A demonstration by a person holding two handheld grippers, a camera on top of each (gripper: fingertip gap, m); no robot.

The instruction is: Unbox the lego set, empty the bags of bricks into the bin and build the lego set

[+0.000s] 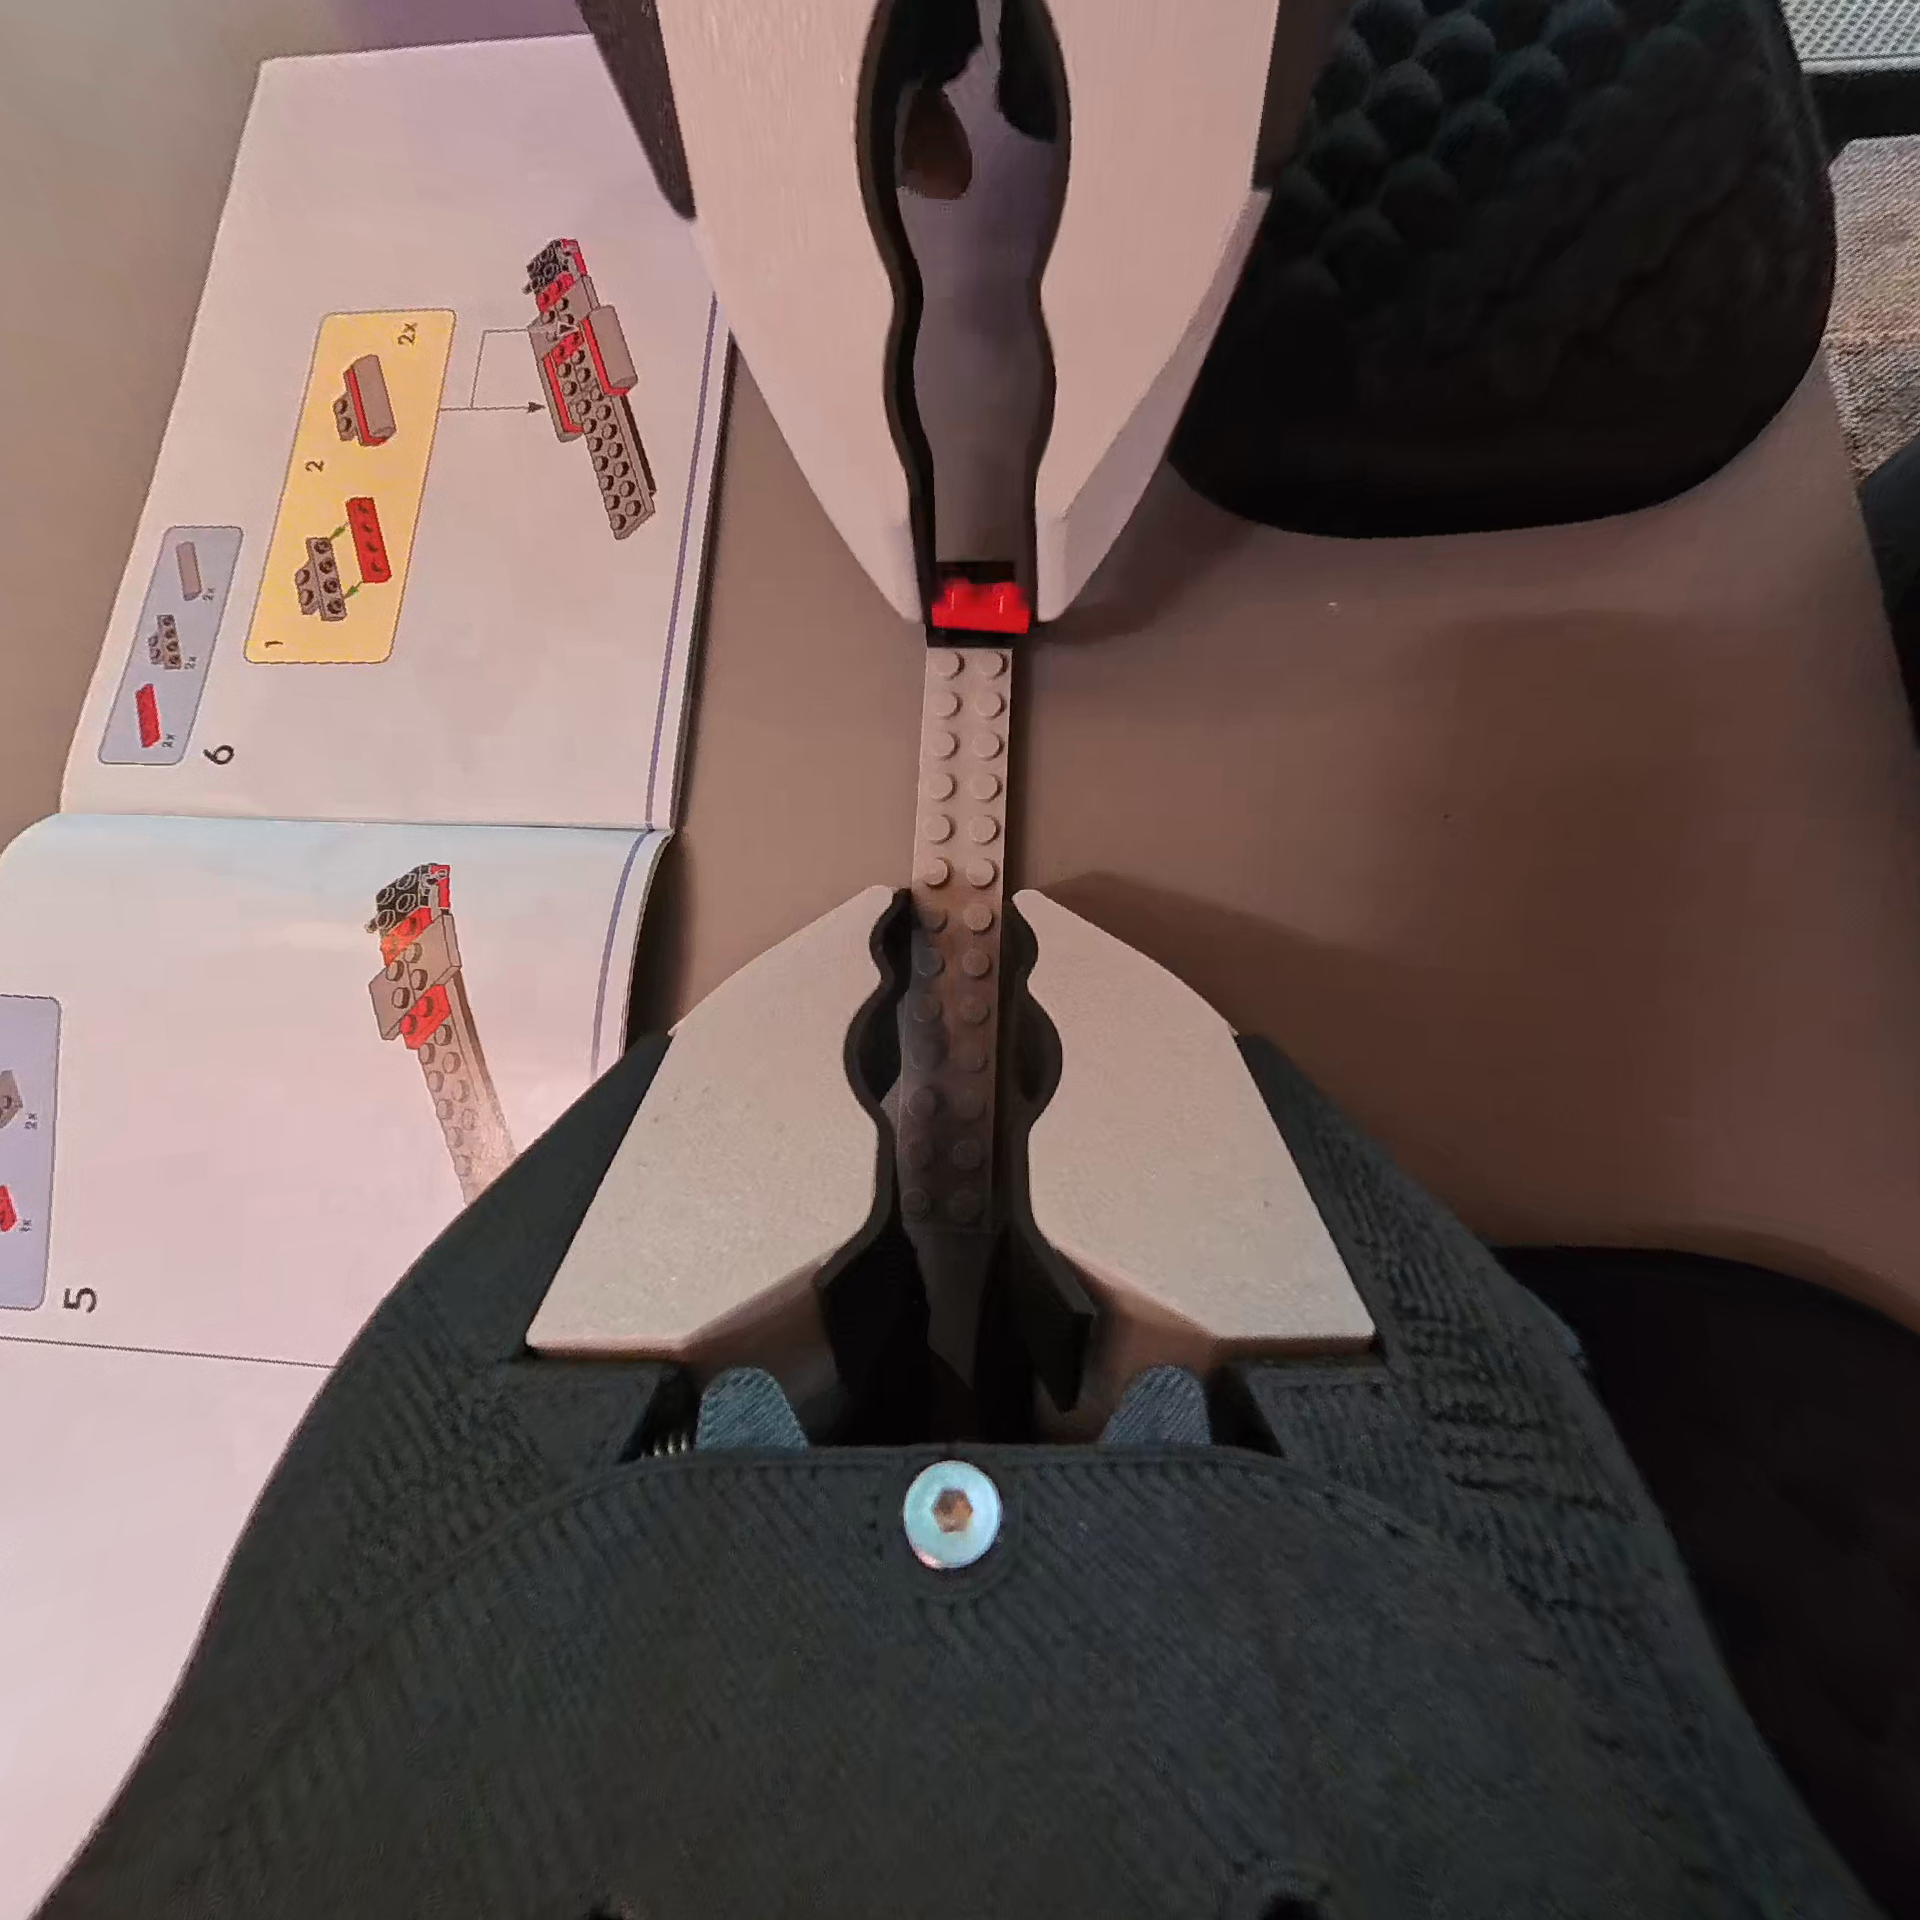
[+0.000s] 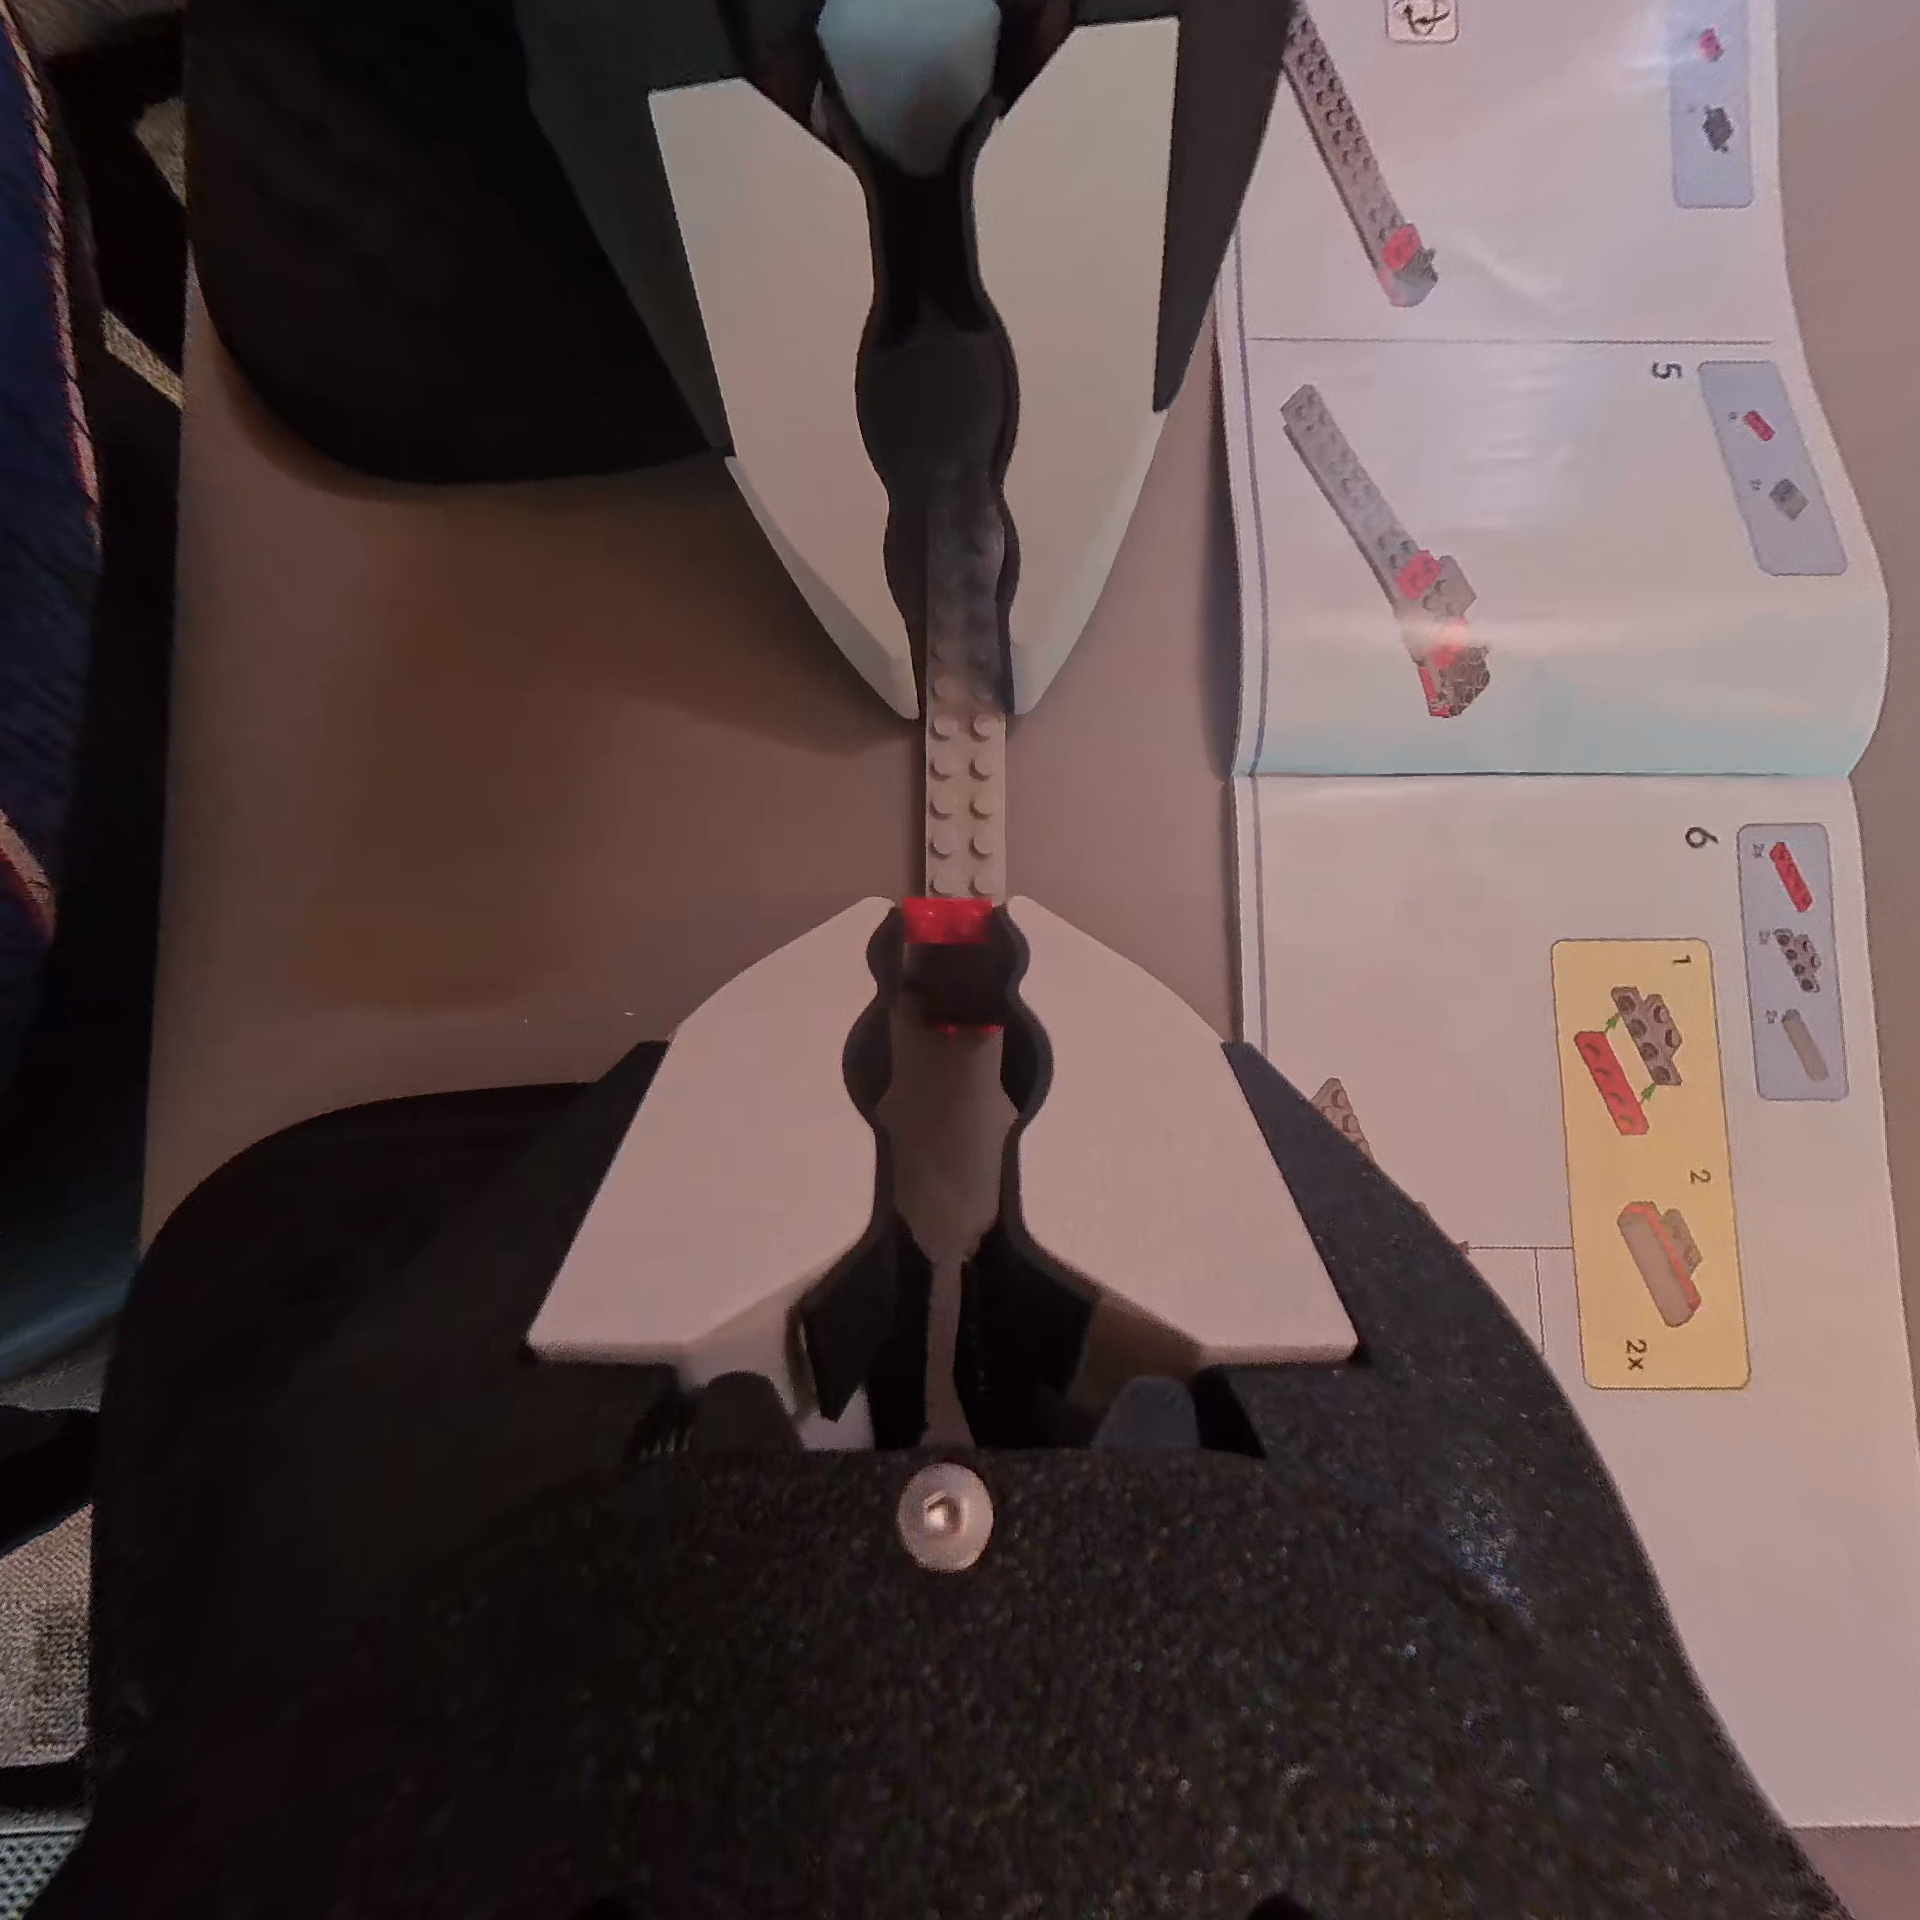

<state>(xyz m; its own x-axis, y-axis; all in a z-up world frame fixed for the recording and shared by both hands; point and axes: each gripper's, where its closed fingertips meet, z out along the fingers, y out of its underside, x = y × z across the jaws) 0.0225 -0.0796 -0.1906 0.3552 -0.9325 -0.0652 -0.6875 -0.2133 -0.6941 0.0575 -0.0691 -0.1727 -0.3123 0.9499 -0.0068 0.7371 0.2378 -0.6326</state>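
Left wrist view: my left gripper (image 1: 956, 904) clamps the long grey plate (image 1: 966, 769), right gripper (image 1: 977, 613) pinching the red brick (image 1: 980, 605); the plate looks light, stiff, best held near its ends.

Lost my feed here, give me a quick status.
Left gripper shut on grey plate. Right gripper shut on red brick at the plate's far end. Manual open alongside; nothing in the way.

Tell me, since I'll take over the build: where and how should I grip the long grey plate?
Grip the grey plate across its narrow width, on the long side edges at the bare end, coming in along its length. The left tongs hold it so; the right tongs pinch the red brick at the other end.
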